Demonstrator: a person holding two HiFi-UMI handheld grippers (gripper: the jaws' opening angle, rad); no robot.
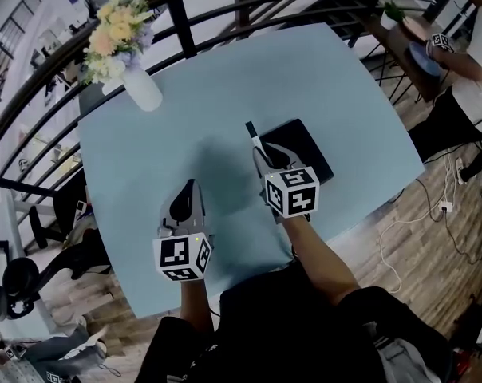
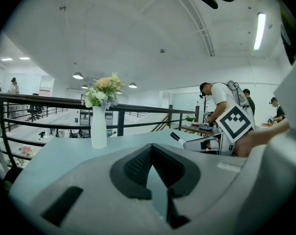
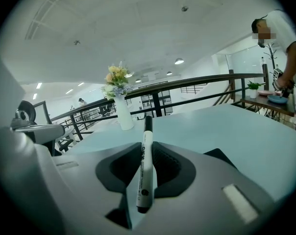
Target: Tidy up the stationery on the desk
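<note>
A white marker with a black cap is clamped between the jaws of my right gripper, its capped end pointing forward past the tips. In the head view the marker sticks out from the right gripper over the left edge of a flat black case lying on the light blue desk. My left gripper hovers over bare desk to the left, its jaws shut with nothing in them. The left gripper view also shows the right gripper with the marker's tip.
A white vase of flowers stands at the desk's far left corner, and shows as the vase and the vase in the gripper views. A dark railing runs behind the desk. People stand at a table at the far right.
</note>
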